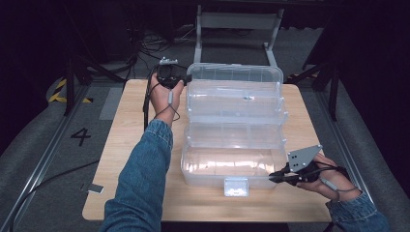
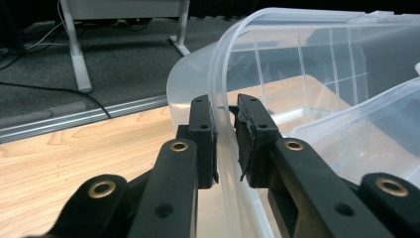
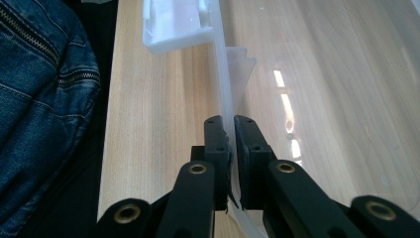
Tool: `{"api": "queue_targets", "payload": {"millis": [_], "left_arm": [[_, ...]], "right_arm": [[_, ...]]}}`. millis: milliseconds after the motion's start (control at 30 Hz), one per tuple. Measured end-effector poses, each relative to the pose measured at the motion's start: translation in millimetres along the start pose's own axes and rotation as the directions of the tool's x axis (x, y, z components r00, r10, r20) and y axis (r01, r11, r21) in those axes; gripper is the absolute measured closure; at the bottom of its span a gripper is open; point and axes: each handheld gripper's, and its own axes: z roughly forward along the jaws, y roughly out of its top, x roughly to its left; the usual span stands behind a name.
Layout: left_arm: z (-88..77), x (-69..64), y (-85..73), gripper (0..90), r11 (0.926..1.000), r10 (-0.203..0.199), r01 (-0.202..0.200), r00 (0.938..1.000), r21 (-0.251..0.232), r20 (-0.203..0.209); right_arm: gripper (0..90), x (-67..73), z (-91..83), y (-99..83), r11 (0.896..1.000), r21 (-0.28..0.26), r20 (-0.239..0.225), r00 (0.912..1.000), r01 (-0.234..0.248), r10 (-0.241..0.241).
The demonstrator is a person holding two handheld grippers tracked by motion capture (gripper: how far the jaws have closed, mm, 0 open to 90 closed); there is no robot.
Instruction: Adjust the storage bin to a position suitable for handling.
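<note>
The clear plastic organiser box (image 1: pixel 234 130) lies opened out in stepped tiers across the middle of the wooden table (image 1: pixel 130 159), its lid tier reaching toward the far edge and its deepest tray, with a white latch (image 1: pixel 236 186), close to the near edge.

At the box's far left corner, the high view shows the left gripper (image 1: pixel 186 79) in a hand (image 1: pixel 164 96) with a denim sleeve (image 1: pixel 140 179), but it is too small there to read the jaws. The left gripper view settles it: the two black jaws of the left gripper (image 2: pixel 225 144) are clamped on the thin curved rim of the lid (image 2: pixel 223 74), one pad on each side of the plastic. This view also shows the lid's moulded dividers and, beyond the far edge of the table, grey floor and a metal frame leg (image 2: pixel 74 49).

At the near right corner of the box, the high view shows the right gripper (image 1: pixel 273 178) with its grey three-cornered plate, held level and pointing left at the lower tray. The right gripper view shows what that one cannot: the right gripper (image 3: pixel 232 148) is closed on the upright wall of the tray (image 3: pixel 223 74), with the white latch (image 3: pixel 173 25) farther along the same wall, bare table on both sides of it, and a denim jacket (image 3: pixel 44 99) just past the near edge.
</note>
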Motion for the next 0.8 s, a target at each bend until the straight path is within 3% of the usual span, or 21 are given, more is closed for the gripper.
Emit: {"api": "queue_targets", "payload": {"millis": [267,500,700,800], "left_arm": [[15.4,10.6,-4.0,77.8,0.9986,-0.045,0.045,0.999,0.027,0.006],[28.2,21.2,-7.3,77.7,0.9929,-0.107,0.106,0.9937,0.055,0.031],[37.8,25.8,-11.1,76.6,0.9901,-0.119,0.117,0.9927,0.077,0.02],[45.2,30.2,-15.3,76.2,0.9853,-0.144,0.142,0.9895,0.095,0.016]], "right_arm": [[85.5,-0.5,0.1,0.1,1.0,0.001,-0.003,1.0,-0.004,0.004],[85.3,-1.9,0.6,-0.2,1.0,-0.001,-0.012,0.9997,-0.021,0.021],[85.3,-1.2,0.7,1.1,1.0,0.01,-0.009,0.9997,-0.022,0.022],[85.3,-1.1,0.7,0.9,1.0,0.009,-0.007,0.9997,-0.023,0.023]]}}
